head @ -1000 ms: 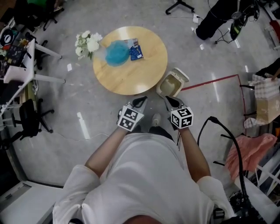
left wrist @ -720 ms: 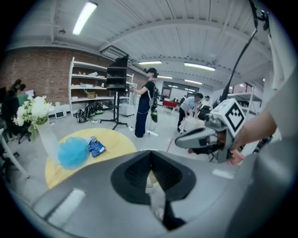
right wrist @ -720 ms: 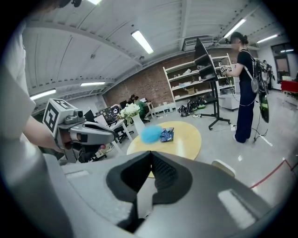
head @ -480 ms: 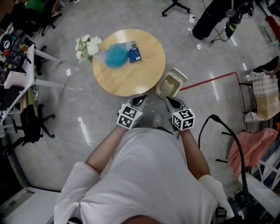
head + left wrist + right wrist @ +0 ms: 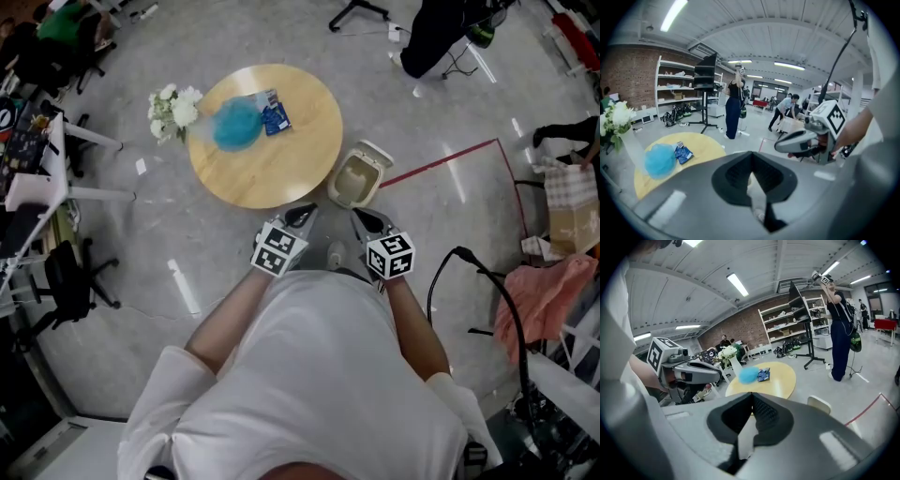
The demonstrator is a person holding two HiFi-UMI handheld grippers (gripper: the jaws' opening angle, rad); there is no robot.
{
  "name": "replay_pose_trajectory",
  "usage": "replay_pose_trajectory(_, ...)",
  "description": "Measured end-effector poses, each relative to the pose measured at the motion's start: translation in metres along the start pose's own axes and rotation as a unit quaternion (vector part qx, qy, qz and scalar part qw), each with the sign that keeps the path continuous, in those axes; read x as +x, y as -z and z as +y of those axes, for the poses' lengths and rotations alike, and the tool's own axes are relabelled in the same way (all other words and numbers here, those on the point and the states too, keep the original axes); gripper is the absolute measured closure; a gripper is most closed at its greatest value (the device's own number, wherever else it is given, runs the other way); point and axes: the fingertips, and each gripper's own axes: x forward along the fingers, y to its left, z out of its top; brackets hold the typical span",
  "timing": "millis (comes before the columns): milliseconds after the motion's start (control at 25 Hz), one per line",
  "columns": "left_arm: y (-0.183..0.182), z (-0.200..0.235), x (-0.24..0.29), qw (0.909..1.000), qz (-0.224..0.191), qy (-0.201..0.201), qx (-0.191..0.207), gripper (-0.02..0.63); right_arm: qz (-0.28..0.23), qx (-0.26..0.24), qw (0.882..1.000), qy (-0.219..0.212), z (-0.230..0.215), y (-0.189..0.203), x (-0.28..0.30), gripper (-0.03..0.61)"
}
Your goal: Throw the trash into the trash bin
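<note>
Nothing binned yet, we reckon. Blue puff [image 5: 234, 125] and blue packet [image 5: 274, 112] lie at far edge of bench [image 5: 281, 173], by flowers [image 5: 172, 105]. Bin [image 5: 356, 180] on floor, just beside bench's right edge, lid open. Left gripper [image 5: 302, 216] and right gripper [image 5: 361, 217]: fingers closed, empty, well short of trash. Whole job left.

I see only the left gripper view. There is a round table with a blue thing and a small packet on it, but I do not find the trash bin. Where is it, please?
Observer: The trash bin stands on the floor close beside the round table, on its side toward the person, with its lid open.
Operator: Thank you. Does the other gripper hold anything?
Observer: No. Its own view shows the right gripper with its jaws together and nothing between them.
</note>
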Motion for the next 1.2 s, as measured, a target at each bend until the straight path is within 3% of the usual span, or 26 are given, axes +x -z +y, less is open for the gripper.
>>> replay_pose_trajectory(240, -0.005, 0.002, -0.002, 0.9997, -0.02, -0.002, -0.015, 0.609, -0.001, -0.005, 1.0, 0.002, 0.003, -0.001, -0.001, 0.578)
replay_pose_trajectory(640, -0.007, 0.006, -0.003, 0.9993, -0.018, -0.017, -0.026, 0.609, 0.002, -0.005, 1.0, -0.003, 0.002, -0.003, -0.001, 0.577)
replay_pose_trajectory(1200, 0.003, 0.007, 0.0, 0.9965, -0.009, -0.067, -0.05, 0.61, 0.015, -0.024, 0.999, -0.036, -0.014, -0.004, 0.002, 0.578)
